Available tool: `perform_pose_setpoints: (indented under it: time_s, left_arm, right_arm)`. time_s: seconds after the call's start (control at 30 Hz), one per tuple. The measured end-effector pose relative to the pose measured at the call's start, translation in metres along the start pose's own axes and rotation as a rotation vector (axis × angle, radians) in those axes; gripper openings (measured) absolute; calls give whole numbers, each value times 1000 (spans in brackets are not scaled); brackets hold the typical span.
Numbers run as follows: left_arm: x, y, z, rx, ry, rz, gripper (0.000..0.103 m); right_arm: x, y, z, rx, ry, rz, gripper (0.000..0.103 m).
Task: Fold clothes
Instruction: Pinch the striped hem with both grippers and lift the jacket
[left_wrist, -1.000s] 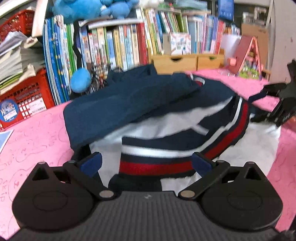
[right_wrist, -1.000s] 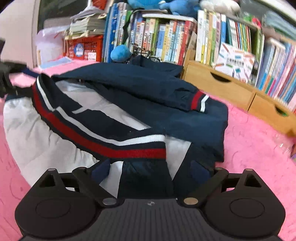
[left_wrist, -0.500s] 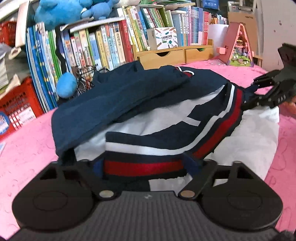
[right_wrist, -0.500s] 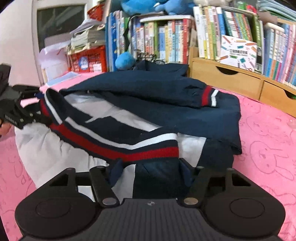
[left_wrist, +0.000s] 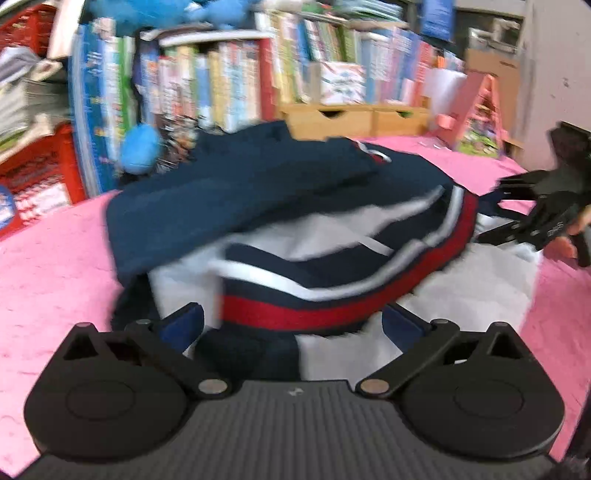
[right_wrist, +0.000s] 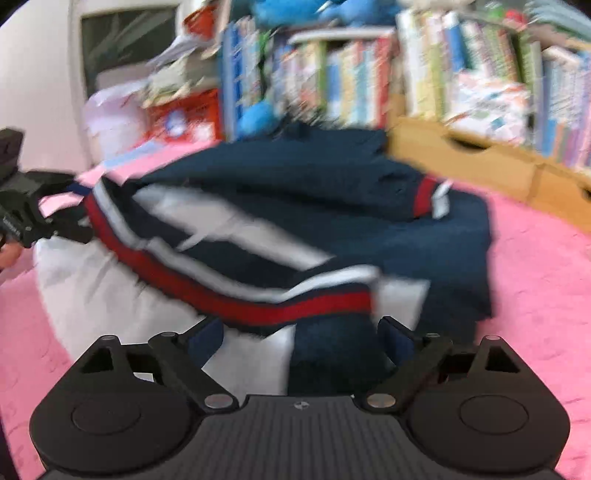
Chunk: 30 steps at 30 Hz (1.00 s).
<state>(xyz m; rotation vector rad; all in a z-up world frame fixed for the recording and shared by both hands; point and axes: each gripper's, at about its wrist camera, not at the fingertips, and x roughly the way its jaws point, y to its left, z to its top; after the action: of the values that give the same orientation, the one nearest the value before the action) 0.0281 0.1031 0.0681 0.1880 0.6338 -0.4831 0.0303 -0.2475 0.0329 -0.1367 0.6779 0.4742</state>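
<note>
The jacket, navy with white panels and a red-and-white striped hem band, is heaped on the pink surface directly ahead of both tools. Its long axis is judged to run crosswise between the two hands, with the hem band along the near edge.

The left tool is set at one end of that band, the right tool at the other, so neither hand is nearer than the other. Each tool's jaws have just been opening and are seen spread wide; the band's edge lies between the blue pads, which do not press on it.

In the left wrist view the right tool is seen at the far right end of the hem; in the right wrist view the left tool is seen at the far left.

Behind the jacket, books and a red basket are ranged; their labels are blurred and no writing can be read.
</note>
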Motion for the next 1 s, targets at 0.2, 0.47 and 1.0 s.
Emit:
perform_pose_setpoints:
  time_s: [0.2,0.47,1.0]
  left_arm:
    - [-18,-22,-3,54,-84,93,30]
    - [-59,-11,48,67,-282,187,26]
    - [132,108,158,-70,-130,298,28]
  right_arm:
    - [-35,7,2,64,-112,-45,23]
    - [-87,22,49,-29,-366,-121,17]
    - [109,-69,184,101,-239,-253,18]
